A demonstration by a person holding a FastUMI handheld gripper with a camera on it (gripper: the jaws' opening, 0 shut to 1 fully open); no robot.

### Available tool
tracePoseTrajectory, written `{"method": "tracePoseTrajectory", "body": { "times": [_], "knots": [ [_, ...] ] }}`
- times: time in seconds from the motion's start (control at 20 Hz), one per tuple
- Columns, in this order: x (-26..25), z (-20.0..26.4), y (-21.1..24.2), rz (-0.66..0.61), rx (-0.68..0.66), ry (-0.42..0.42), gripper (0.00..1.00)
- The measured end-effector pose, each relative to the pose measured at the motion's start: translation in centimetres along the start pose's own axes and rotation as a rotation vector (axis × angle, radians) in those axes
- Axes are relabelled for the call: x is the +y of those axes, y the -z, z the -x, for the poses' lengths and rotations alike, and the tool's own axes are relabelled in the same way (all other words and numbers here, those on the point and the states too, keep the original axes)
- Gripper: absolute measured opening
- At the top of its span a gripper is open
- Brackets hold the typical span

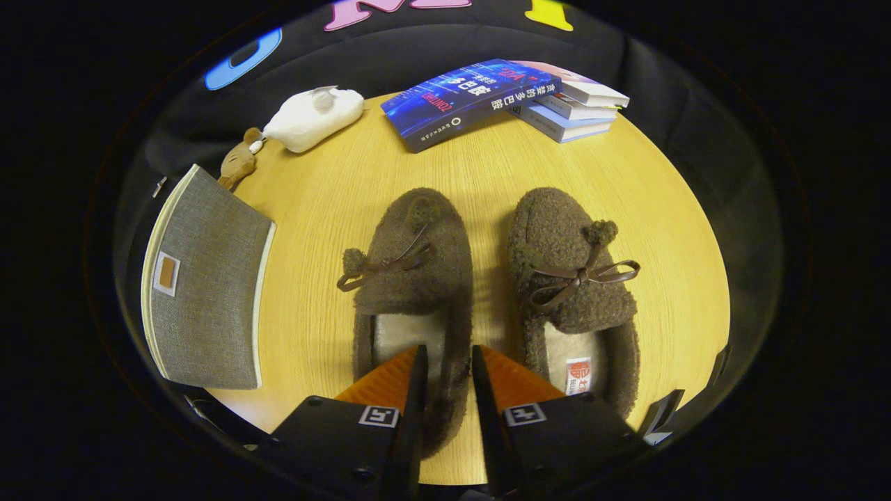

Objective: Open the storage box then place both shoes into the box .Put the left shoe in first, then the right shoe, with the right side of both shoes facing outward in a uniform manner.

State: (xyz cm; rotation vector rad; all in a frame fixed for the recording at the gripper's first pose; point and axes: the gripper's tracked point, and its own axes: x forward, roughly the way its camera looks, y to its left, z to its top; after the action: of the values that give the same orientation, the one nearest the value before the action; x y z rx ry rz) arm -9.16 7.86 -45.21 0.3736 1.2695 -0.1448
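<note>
Gripper (pixel 447 365) pinching inner heel wall of left shoe (pixel 412 278), lower centre, narrow jaws gripping rim for lifting; right shoe (pixel 571 278) waiting alongside; storage box (pixel 205 292) lying at left.

Fuzzy fleece shoes (pixel 418 271), wood-grain table (pixel 480 167)

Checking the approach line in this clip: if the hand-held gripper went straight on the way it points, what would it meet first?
Probably the left brown fuzzy slipper: the hand-held gripper has its fingers astride that slipper's inner side wall by the heel, so the wall lies dead ahead. Whether the fingers already press on it is unclear.
</note>
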Motion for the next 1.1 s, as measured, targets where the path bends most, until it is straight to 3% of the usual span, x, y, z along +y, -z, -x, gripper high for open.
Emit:
{"method": "tracePoseTrajectory", "body": {
  "times": [0.05, 0.15, 0.35, 0.7, 1.1],
  "knots": [
    [-0.3, -0.3, -0.1, -0.014, -0.006, 0.004, 0.19],
    [-0.1, -0.1, 0.1, -0.028, 0.002, -0.014, 0.05],
    [1.0, 1.9, -1.8, -0.127, -0.056, -0.073, 0.05],
    [4.8, 7.3, -5.9, -0.168, -0.148, -0.190, 0.05],
    [16.1, 15.6, -10.8, -0.129, -0.233, -0.357, 0.05]
  ]
}}
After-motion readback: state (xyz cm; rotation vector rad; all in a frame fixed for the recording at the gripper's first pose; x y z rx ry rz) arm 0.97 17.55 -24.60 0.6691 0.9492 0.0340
